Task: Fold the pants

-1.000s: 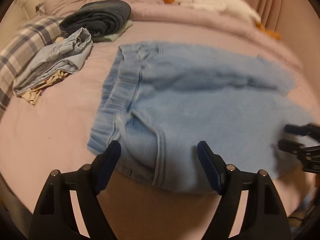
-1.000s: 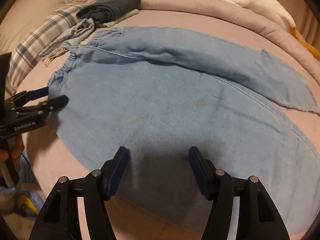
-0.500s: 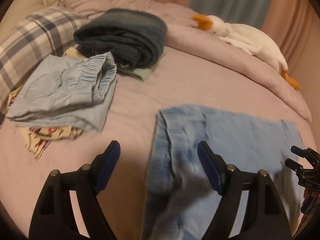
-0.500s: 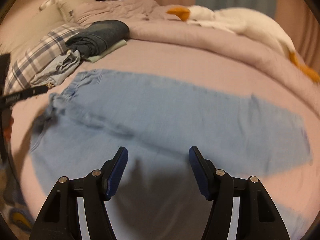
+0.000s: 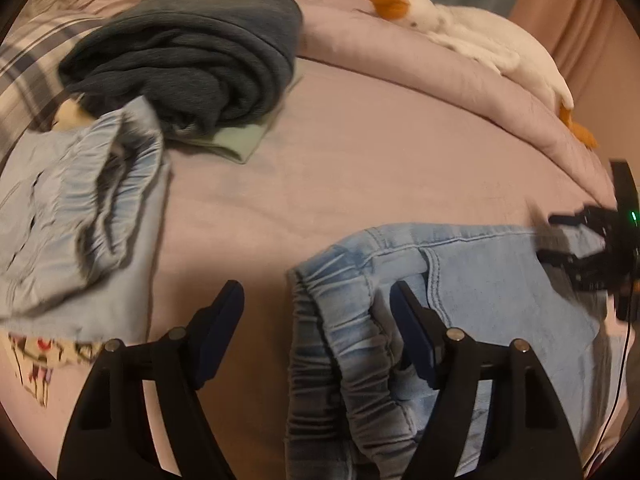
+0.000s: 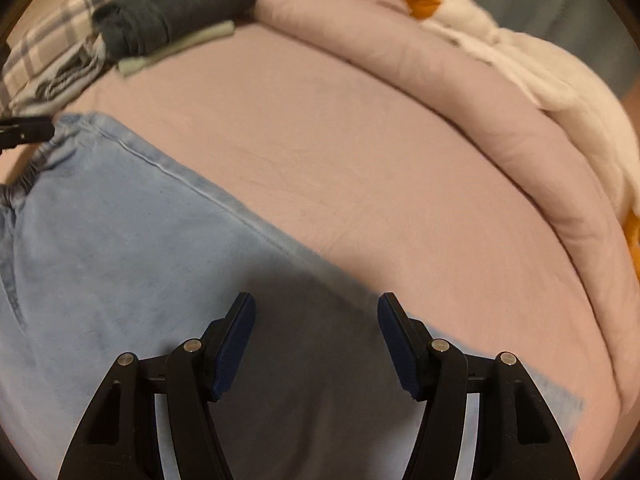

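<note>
**Op:** Hovering both grippers over the bed (image 5: pixel 400 152) now. Pants (image 5: pixel 500 280) lie flat on the sheet, light blue denim, waistband toward my left, legs running off to my right.

**Spotter:** Which hand sits where?

**Op:** Left gripper (image 5: pixel 316 316) is over the elastic waistband (image 5: pixel 320 340); the bunched band sits between the fingers, and they're narrowing as I speak. The pads don't look pressed on the cloth yet, so I'd call it no grip so far. Right gripper (image 6: pixel 316 332) hangs over the leg end, fingers (image 6: pixel 236 344) parted about halfway, nothing between them but the denim lying below.

**Spotter:** So the long axis?

**Op:** It runs from one gripper to the other, waist at my left hand, hem (image 6: pixel 560 396) just past my right. That's what the next fold turns on, I reckon: one end has to travel along that axis onto the other. Right hand is nearer the hem, left nearer the waist.

**Spotter:** Clutter?

**Op:** Folded clothes (image 5: pixel 80 216) and a dark rolled garment (image 5: pixel 188 52) lie well apart, beyond the waistband. Plush goose (image 6: pixel 540 76) sits on the duvet at the far edge.
</note>
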`<action>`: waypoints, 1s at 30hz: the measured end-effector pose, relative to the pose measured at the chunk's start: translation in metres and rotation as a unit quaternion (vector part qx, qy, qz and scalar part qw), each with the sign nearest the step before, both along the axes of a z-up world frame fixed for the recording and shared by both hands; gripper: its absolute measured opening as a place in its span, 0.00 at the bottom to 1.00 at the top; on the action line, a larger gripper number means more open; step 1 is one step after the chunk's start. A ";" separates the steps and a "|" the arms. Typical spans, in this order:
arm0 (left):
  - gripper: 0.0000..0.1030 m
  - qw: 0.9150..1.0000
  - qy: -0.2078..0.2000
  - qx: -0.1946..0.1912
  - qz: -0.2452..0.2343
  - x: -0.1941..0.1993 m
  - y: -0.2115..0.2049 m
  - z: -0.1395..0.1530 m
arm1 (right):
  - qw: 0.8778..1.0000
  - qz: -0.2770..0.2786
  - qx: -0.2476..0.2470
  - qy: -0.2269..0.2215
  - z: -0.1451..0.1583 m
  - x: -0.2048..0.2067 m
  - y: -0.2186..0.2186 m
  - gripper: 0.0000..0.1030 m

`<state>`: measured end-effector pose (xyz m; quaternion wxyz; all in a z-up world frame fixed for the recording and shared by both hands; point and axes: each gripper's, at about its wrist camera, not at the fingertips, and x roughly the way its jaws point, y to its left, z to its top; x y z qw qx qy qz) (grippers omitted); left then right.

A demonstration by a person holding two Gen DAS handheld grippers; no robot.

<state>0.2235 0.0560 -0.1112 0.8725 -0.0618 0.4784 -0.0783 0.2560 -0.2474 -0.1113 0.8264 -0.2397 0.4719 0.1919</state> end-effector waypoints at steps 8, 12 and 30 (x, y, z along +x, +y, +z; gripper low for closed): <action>0.40 0.998 0.040 -0.012 -0.037 0.014 -0.004 -0.017 | 0.995 0.022 0.031 0.090 -0.013 0.032 -0.009 0.79; 0.34 0.999 0.032 -0.007 -0.032 0.012 -0.004 -0.014 | 0.994 0.029 0.050 0.089 -0.010 0.014 -0.009 0.56; 0.35 0.990 -0.140 0.003 -0.028 -0.118 -0.004 0.064 | 0.994 0.024 0.046 -0.101 0.077 -0.158 -0.025 0.08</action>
